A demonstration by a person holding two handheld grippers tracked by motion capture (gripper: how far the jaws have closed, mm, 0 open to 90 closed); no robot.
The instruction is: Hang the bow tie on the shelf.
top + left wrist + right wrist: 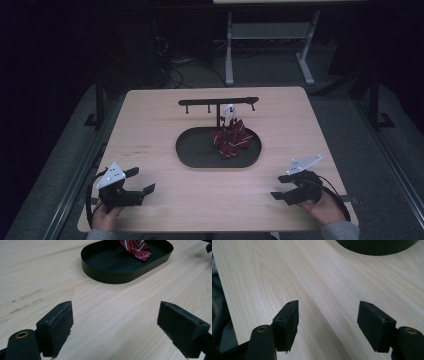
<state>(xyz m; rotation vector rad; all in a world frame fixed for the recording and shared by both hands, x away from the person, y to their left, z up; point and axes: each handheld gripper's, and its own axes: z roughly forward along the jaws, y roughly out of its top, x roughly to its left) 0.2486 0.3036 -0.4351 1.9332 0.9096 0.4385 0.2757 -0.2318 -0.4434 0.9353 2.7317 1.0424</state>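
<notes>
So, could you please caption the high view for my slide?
Two open grippers, left gripper and right gripper, flank a black oval tray holding a red striped bow tie.

A striped tie [231, 138] lies in the tray [195, 150] (under a rack [218, 102]). The left gripper [142, 182] and right gripper [280, 187] rest near the table [150, 125] edge, jaws apart.

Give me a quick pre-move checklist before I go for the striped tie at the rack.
1. Left gripper open, nothing held: ok.
2. Right gripper open, nothing held: ok.
3. Bare table between both grippers and the oval tray: ok.
4. Striped tie visible, hanging from the rack with its lower part in the tray: ok.
5. How the tie is fastened to the rack: cannot tell, too small.
6. Rack standing upright at the tray's far edge: ok.
</notes>
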